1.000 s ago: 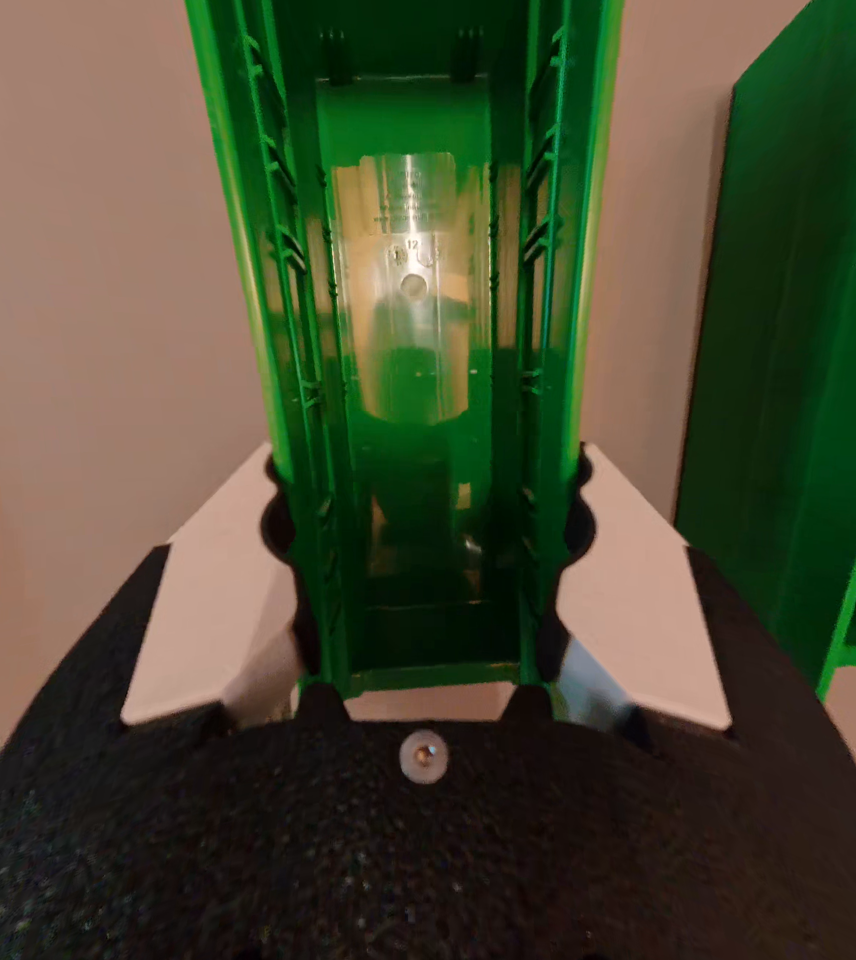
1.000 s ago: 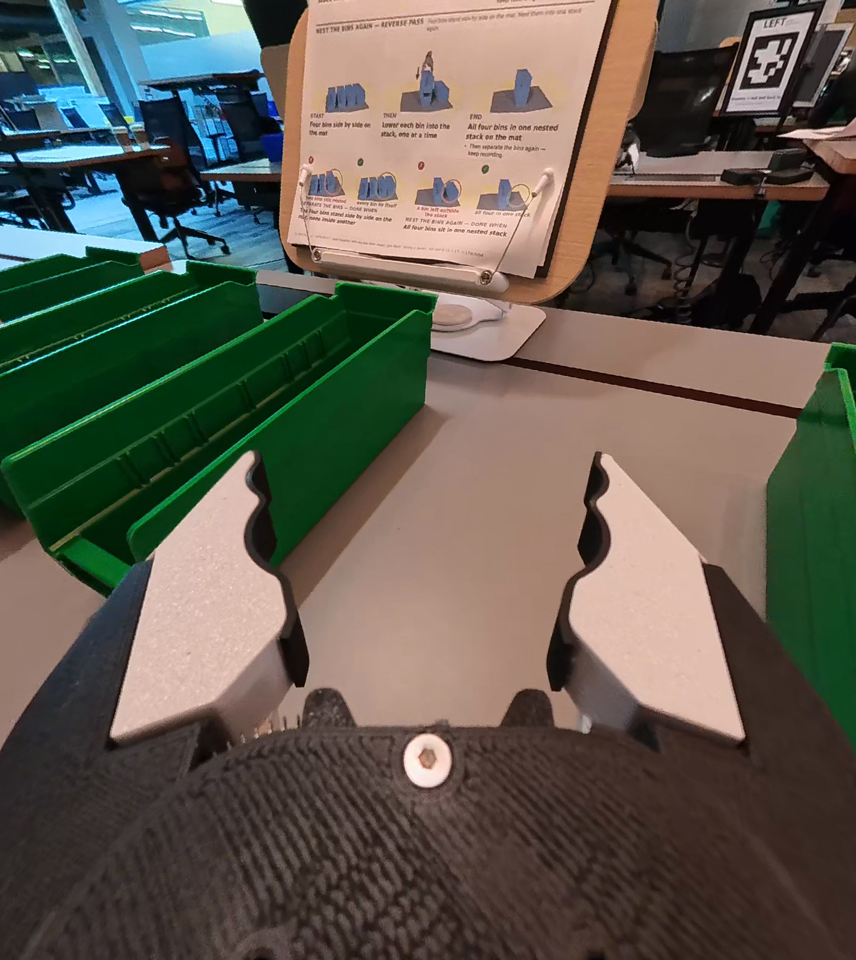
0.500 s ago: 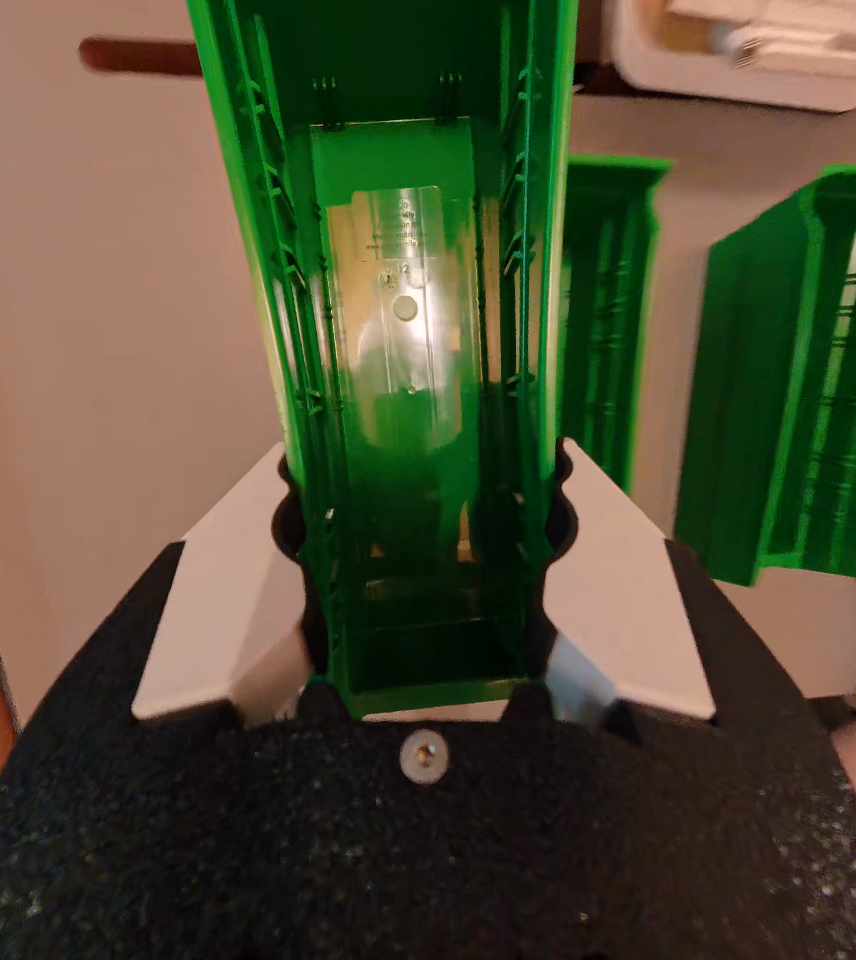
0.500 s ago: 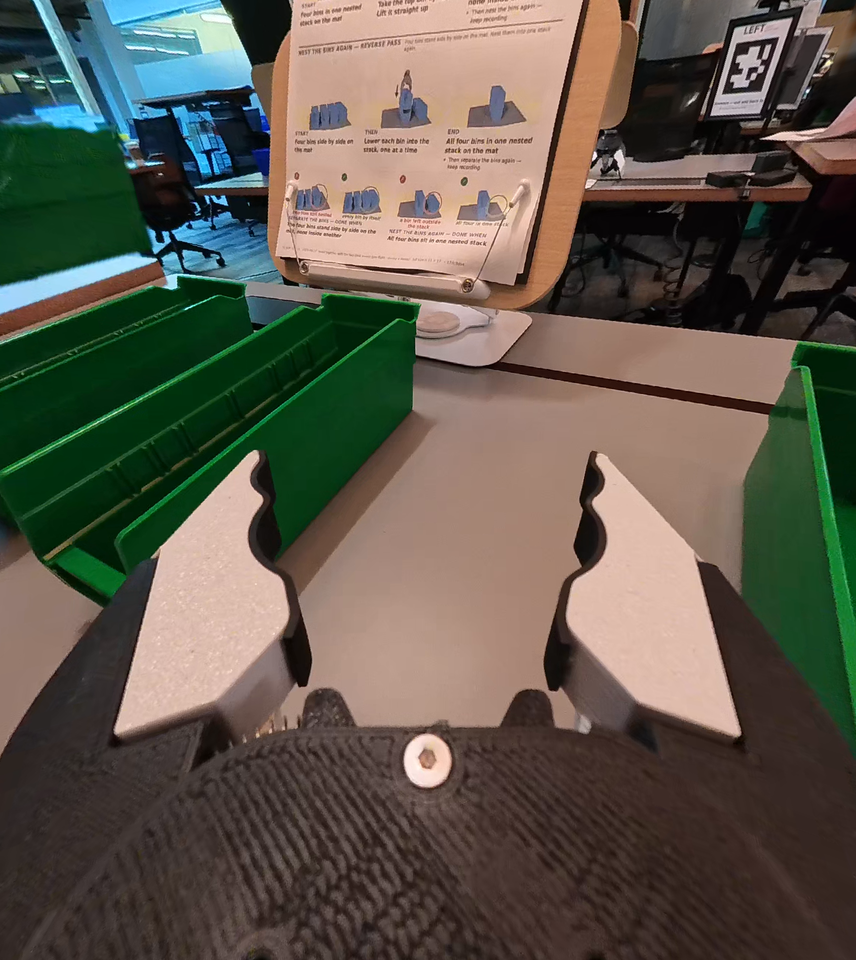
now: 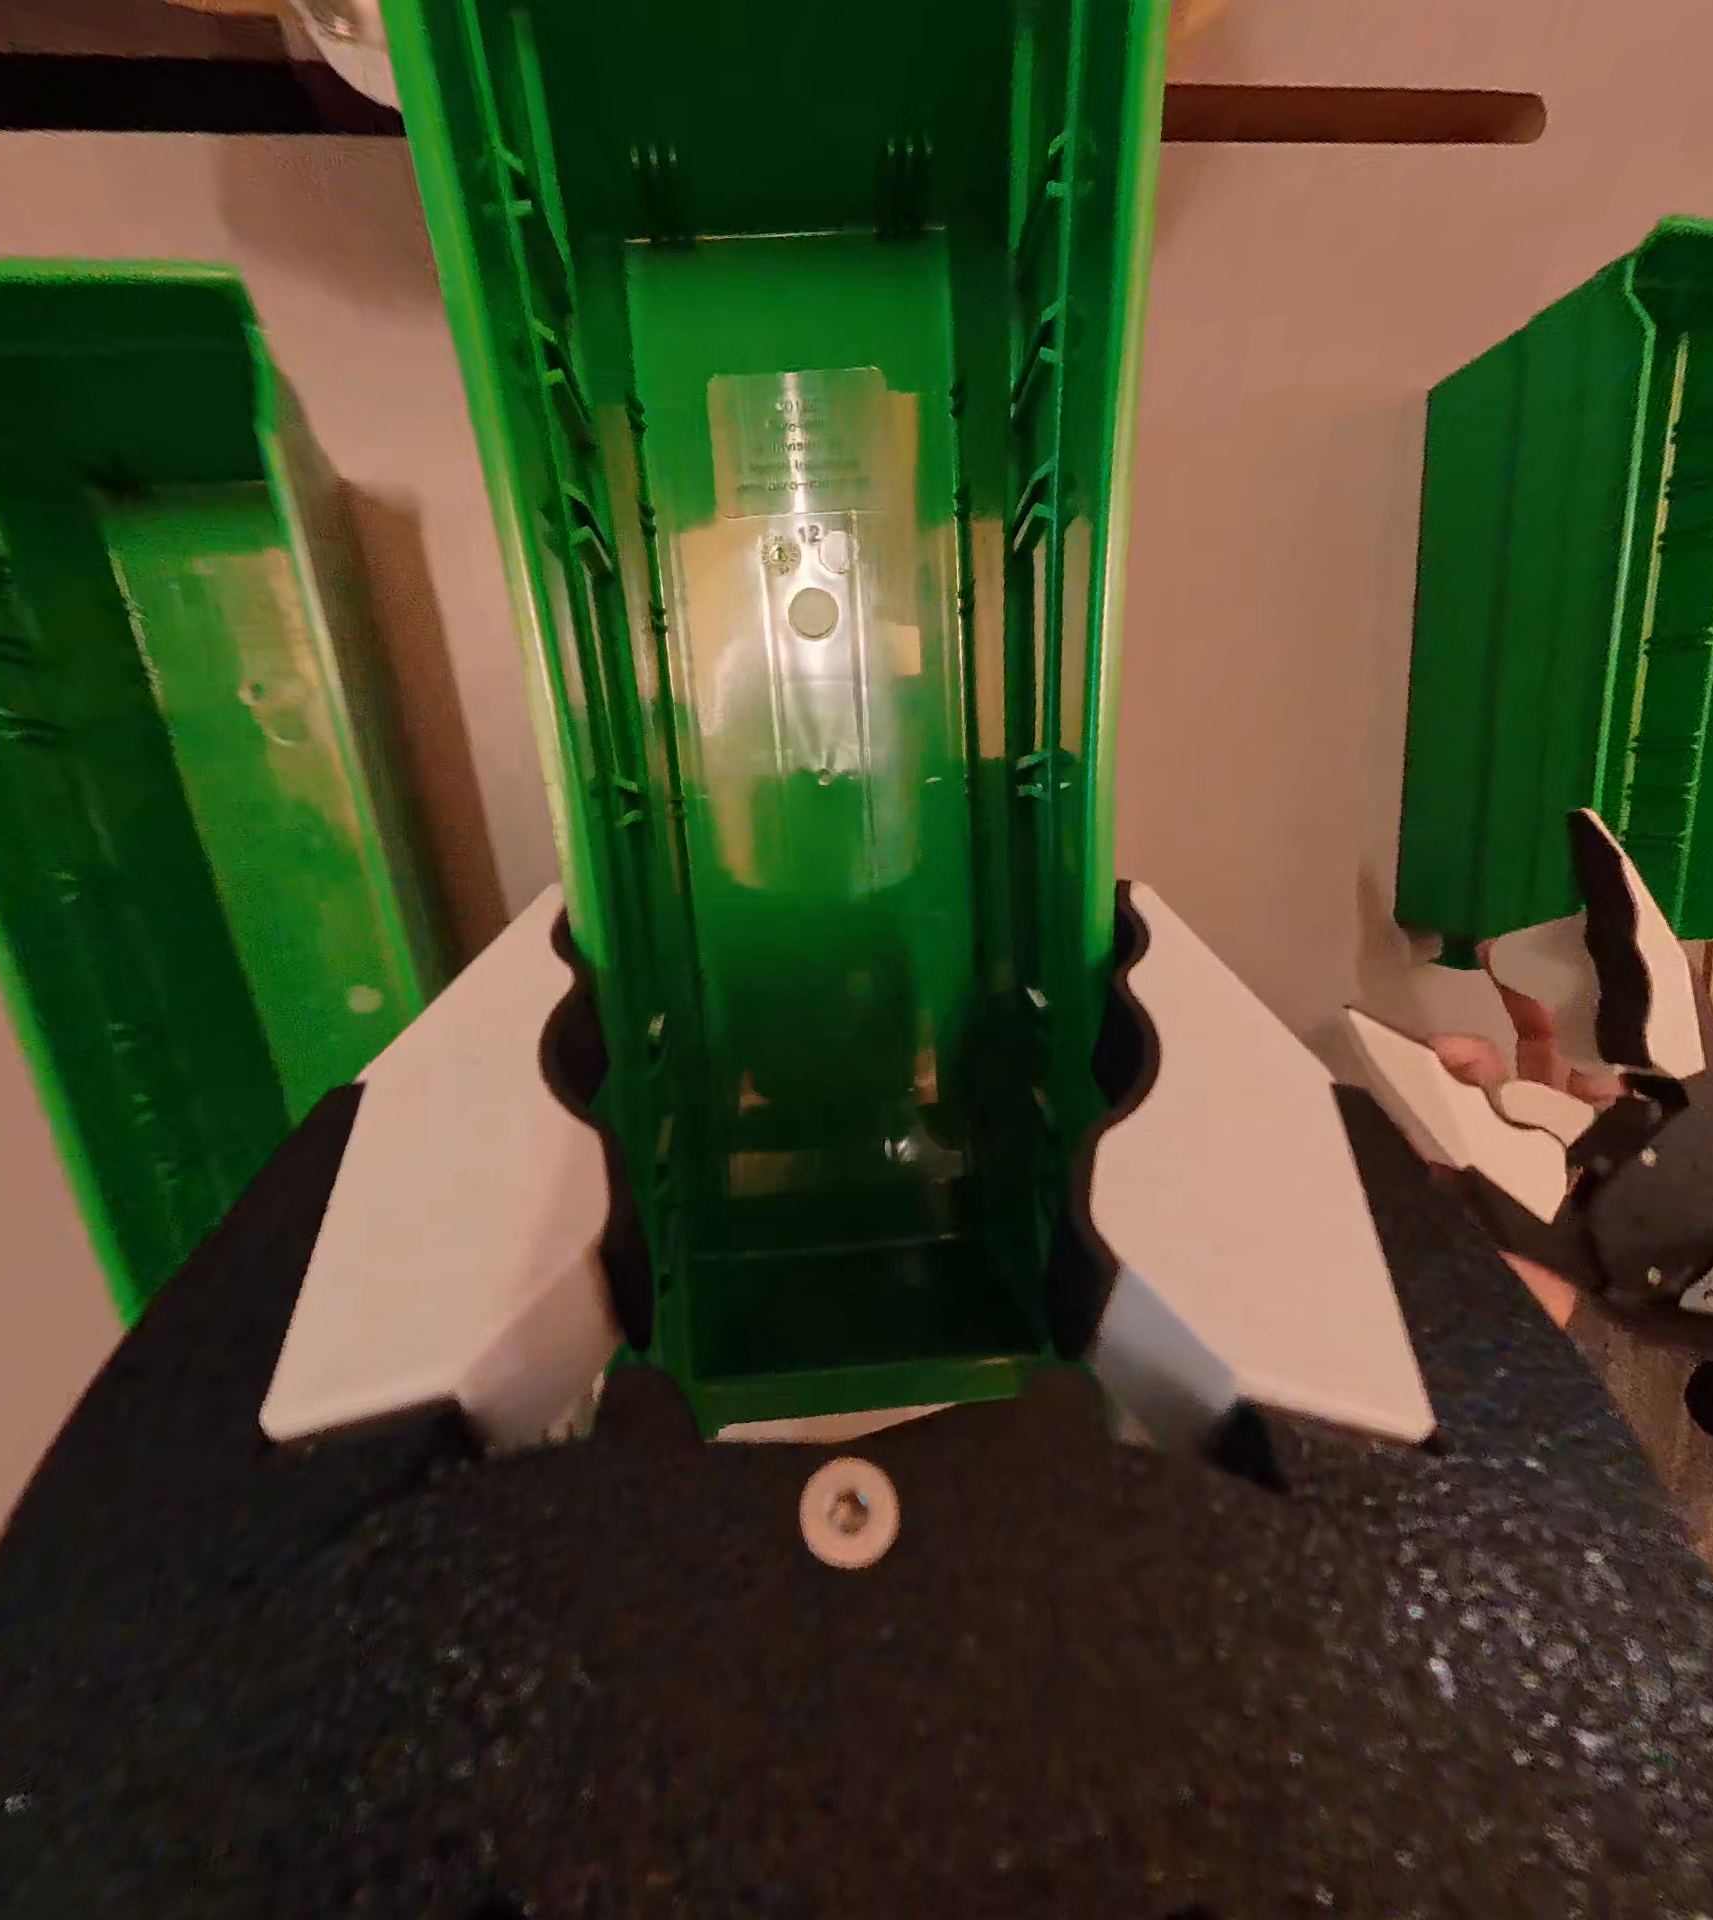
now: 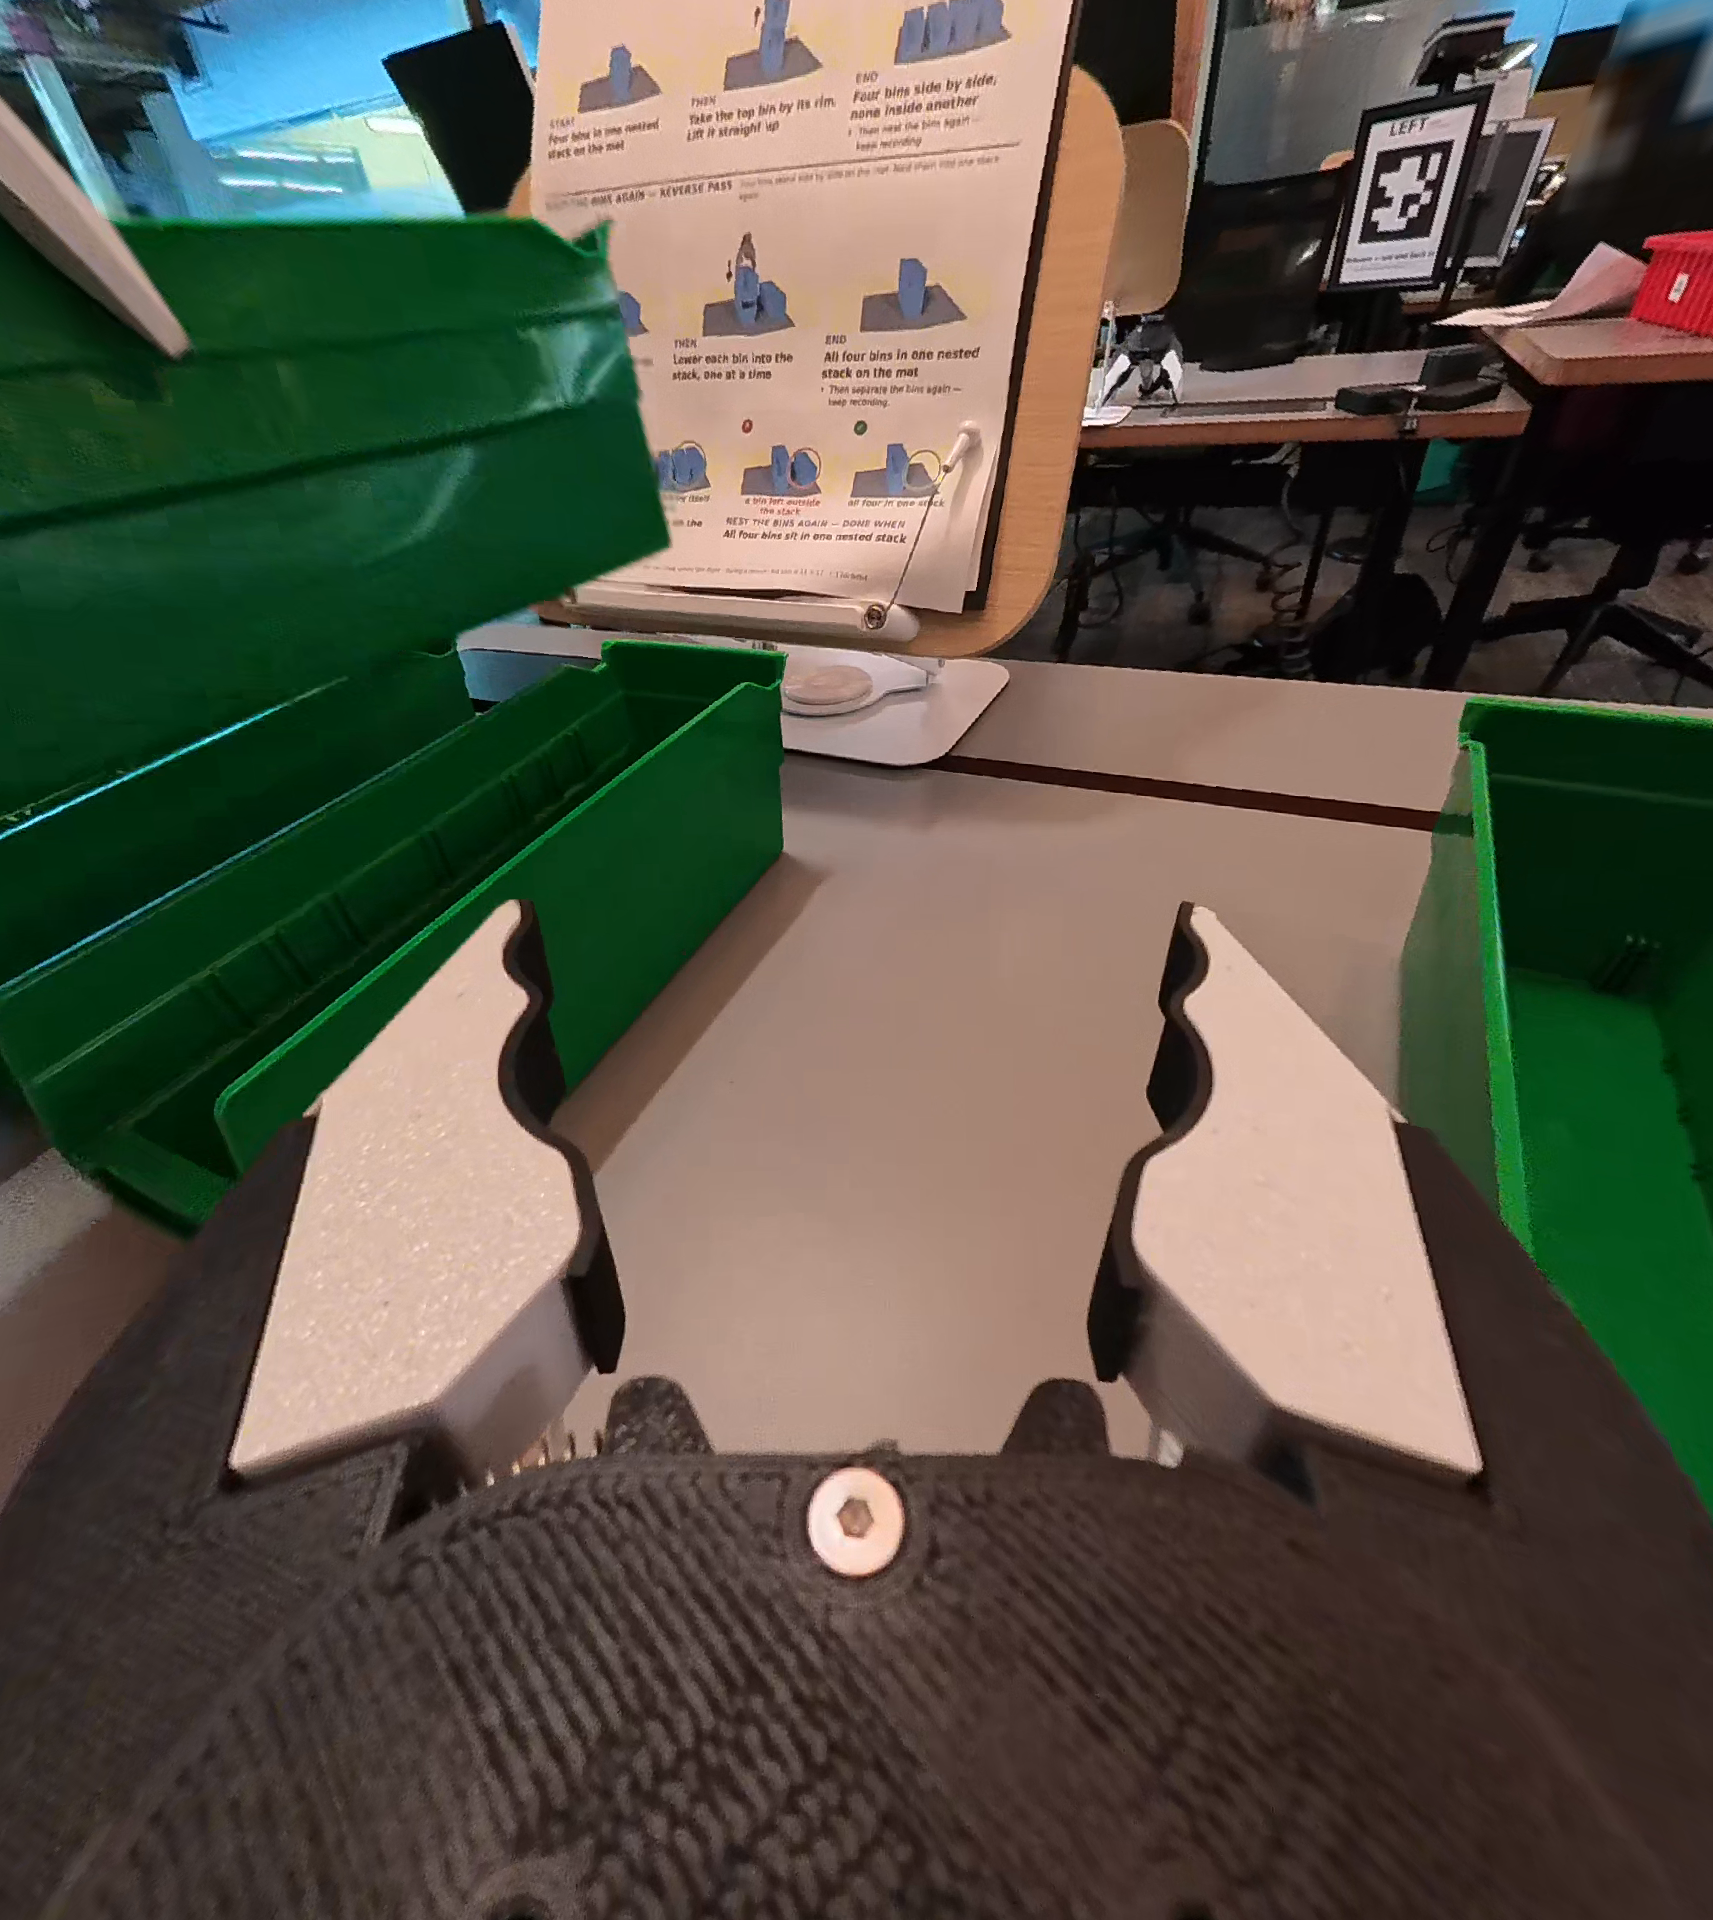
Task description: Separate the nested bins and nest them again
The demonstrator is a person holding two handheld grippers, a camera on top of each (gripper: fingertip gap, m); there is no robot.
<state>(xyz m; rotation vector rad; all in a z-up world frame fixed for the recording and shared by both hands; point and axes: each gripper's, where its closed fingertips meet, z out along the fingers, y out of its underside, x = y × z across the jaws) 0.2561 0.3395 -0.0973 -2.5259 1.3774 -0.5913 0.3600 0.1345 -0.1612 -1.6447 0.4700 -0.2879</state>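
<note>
My left gripper (image 5: 847, 935) is shut on the near end of a long green bin (image 5: 831, 623) and holds it in the air. I look down into it. The same bin (image 6: 260, 436) hangs at the upper left of the right wrist view, with a left finger (image 6: 31, 187) on it. Two green bins (image 6: 478, 935) lie side by side on the table below it. Another green bin (image 6: 1610, 1039) stands to the right. My right gripper (image 6: 852, 935) is open and empty, low over the bare table between them. It also shows in the left wrist view (image 5: 1486, 966).
The grey table (image 6: 935, 1039) has a dark seam across the back. A stand with an instruction sheet (image 6: 831, 312) rises behind the bins. In the left wrist view one bin (image 5: 156, 727) lies left of the held bin and one (image 5: 1610, 623) right. Desks and chairs stand beyond.
My left gripper has carried the green bin up and rightward over the bins on the table. It now shows large in the right wrist view. My right gripper stays open and has moved slightly.
</note>
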